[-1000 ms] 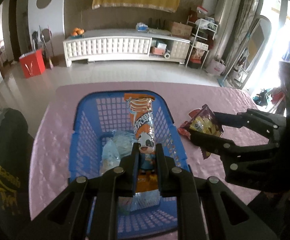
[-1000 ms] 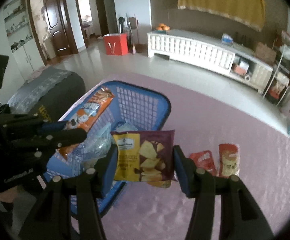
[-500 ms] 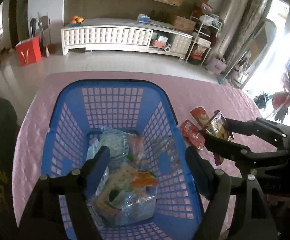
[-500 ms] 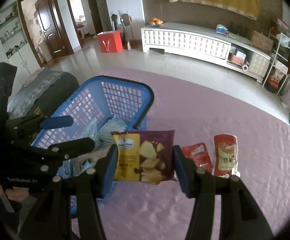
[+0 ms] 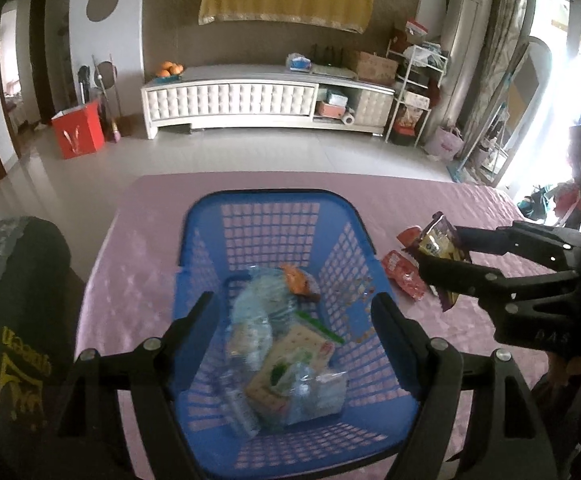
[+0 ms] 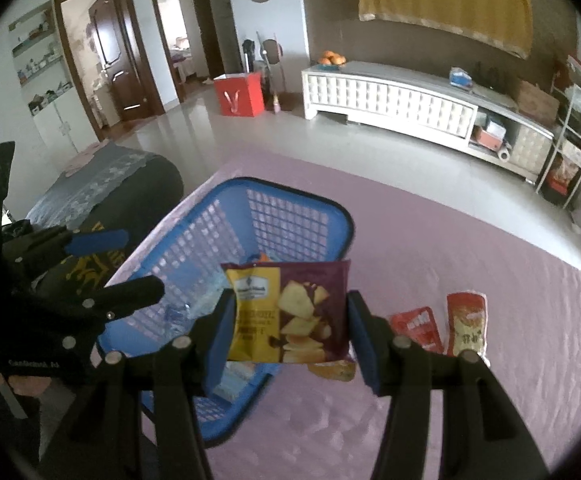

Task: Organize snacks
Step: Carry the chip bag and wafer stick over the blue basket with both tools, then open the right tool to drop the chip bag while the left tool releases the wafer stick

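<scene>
1. Blue plastic basket (image 5: pixel 274 216) sits on the pink-covered table (image 5: pixel 146 280), and the left gripper (image 5: pixel 292 312) hangs right above it, pointing down into it.
2. Left jaws stand wide apart with nothing between them; only the basket's contents show through the gap.
3. Down in the basket lies a heap of snacks (image 5: pixel 286 360): clear crinkly wrappers, a cracker pack, and an orange pack (image 5: pixel 298 280) towards the far side. It's blurred, so I can't tell the packs apart beyond that.
4. Over to the right gripper (image 6: pixel 290 320): its jaws are clamped on a chip bag (image 6: pixel 290 312), yellow and purple, pressed flat between the two blue pads (image 6: pixel 364 344).
5. Chip bag is held in the air, off the table, just beside the basket's right wall and not over it, as the left view shows (image 5: pixel 438 240).
6. On the table beyond the right gripper lie two red packets (image 6: pixel 414 328) side by side, near the basket but apart from it.
7. A yellowish pack (image 6: pixel 332 370) peeks out from under the chip bag; whether it is on the table or held too, I can't tell.
8. A dark cushioned seat (image 5: pixel 14 320) with yellow lettering stands by the table's left edge.
</scene>
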The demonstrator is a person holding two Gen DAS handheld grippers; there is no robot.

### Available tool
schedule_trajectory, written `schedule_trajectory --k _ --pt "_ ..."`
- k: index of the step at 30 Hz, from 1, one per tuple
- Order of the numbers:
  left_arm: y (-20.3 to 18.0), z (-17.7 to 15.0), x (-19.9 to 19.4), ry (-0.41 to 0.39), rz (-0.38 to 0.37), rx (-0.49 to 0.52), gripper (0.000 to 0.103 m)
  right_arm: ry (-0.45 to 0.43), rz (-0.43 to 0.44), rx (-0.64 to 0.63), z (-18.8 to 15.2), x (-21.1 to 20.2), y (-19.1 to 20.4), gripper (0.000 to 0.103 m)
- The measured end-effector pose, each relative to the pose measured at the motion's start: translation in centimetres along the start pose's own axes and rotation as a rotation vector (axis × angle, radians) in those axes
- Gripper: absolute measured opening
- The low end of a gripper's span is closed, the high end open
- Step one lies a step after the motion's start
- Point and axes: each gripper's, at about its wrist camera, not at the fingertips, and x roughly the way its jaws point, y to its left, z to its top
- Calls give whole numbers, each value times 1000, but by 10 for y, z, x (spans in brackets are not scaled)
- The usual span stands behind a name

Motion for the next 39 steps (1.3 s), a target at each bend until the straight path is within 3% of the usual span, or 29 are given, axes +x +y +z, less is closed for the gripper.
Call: schedule_trajectory --k 15,26,30,33,39 --pt "52 -17 -4 5 28 -61 76 67 23 -87 18 49 40 59" --pt "66 -31 13 37 21 -93 76 137 -27 -150 8 81 43 59" --pt "68 -32 14 45 21 -98 76 154 -56 -175 6 87 42 70" --pt "67 -33 17 55 9 -107 76 188 -32 -174 3 91 40 89" --pt "62 -32 14 62 34 -102 76 149 -47 -130 3 73 27 93"
